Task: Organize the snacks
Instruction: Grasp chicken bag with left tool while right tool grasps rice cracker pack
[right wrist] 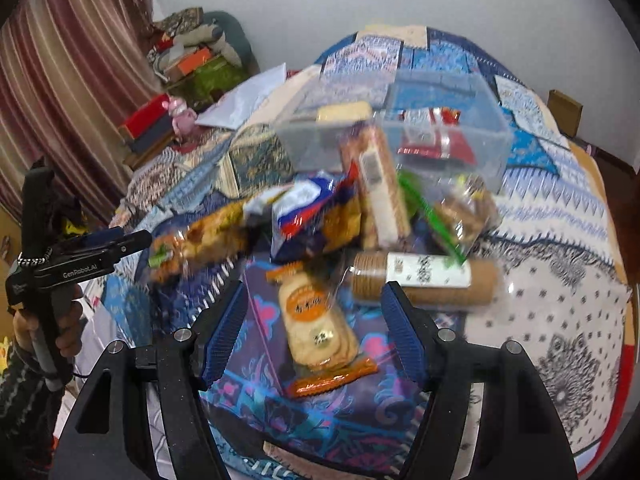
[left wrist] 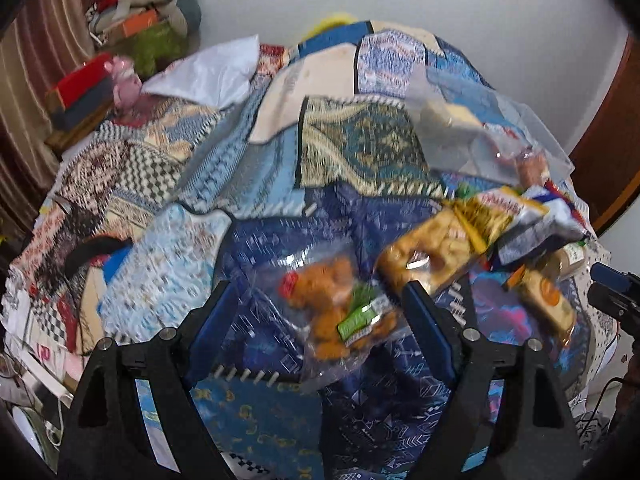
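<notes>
Both grippers agape — snack pile near bed edge.

Left gripper, right gripper: black frames, blue ribbed pads, silver screws; white "GenRobot.AI" lettering.
</notes>
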`<state>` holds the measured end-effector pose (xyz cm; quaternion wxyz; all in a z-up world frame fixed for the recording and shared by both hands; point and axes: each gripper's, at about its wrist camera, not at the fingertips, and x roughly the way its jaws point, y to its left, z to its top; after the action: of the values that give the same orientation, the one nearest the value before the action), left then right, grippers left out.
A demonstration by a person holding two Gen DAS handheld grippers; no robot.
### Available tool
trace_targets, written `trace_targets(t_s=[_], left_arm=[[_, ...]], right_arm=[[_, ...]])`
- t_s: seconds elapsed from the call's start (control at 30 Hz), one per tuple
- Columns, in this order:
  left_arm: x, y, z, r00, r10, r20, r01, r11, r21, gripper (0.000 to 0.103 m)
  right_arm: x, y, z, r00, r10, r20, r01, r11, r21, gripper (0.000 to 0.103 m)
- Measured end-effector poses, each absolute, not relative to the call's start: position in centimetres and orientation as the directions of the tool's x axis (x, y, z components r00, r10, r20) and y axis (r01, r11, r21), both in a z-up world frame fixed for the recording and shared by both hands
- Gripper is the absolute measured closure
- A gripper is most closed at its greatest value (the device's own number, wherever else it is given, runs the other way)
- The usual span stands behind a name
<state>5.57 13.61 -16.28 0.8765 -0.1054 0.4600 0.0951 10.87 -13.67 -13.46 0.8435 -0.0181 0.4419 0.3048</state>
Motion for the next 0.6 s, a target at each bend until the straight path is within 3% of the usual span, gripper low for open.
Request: trace_targets(t_s=[0.37,0.53,0.6], left_arm=[[6.1,13.8,-18.9,0.552,0.005,-0.834,-0.294,0.937,-0.189,0.023],[6.9,14.1,-19.8,0.544,0.014,-0.839,-0.315,0.930,-0.189,0.027],[7.0,13.9,-19.8,0.550,0.035,-0.834,-0.319,0.932,-0.171,0.031]], right_arm=[[11.3,-11.9,-17.2,0.342,0.463,-0.818,-0.547,0.806,0.227,0.038],[11.1,-10.9,-18.0,0.348,0.438,-0.829,-0.568,0.802,0.185,0.045],[11.0,-10.5,-18.0,0.360,0.424,-0.831,-0.579,0.800,0.157,0.057]])
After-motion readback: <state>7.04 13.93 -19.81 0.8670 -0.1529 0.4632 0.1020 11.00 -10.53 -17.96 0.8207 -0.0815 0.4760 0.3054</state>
